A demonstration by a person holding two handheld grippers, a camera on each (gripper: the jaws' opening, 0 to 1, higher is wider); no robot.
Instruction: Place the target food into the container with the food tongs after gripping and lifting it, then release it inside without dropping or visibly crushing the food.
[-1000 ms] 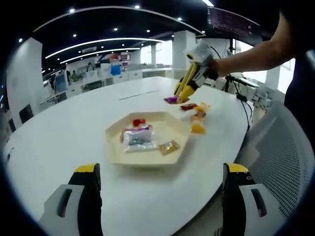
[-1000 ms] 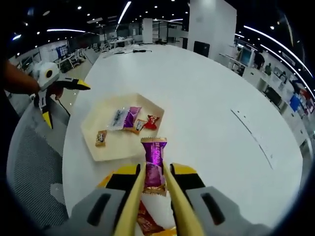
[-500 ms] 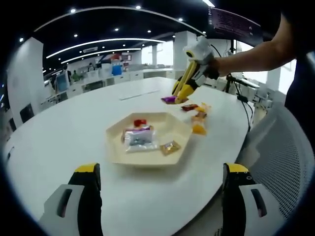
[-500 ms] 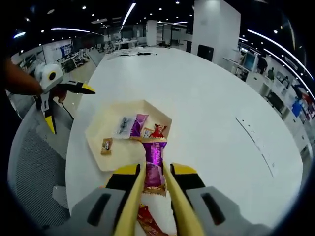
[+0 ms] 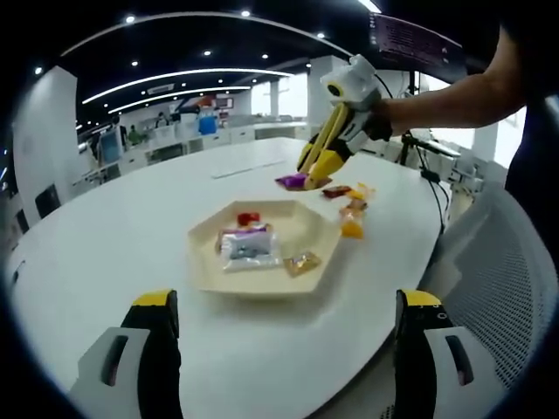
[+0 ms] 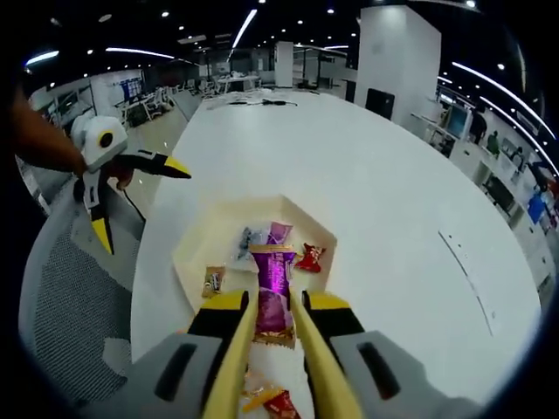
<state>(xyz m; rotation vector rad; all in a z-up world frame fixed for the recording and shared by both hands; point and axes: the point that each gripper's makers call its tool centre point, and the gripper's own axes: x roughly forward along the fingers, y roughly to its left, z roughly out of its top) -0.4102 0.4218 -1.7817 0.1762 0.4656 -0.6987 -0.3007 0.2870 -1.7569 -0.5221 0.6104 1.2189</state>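
Right gripper (image 6: 272,305) clenches the purple candy packet (image 6: 272,292) above the beige tray (image 6: 194,253); left gripper (image 5: 284,336) gapes wide.

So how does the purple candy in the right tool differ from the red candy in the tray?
The purple candy is clamped between the right tool's jaws and held in the air; the red candy lies loose in the tray. The purple one is a long packet; the red one looks smaller and shorter, with twisted ends. Both are wrapped.
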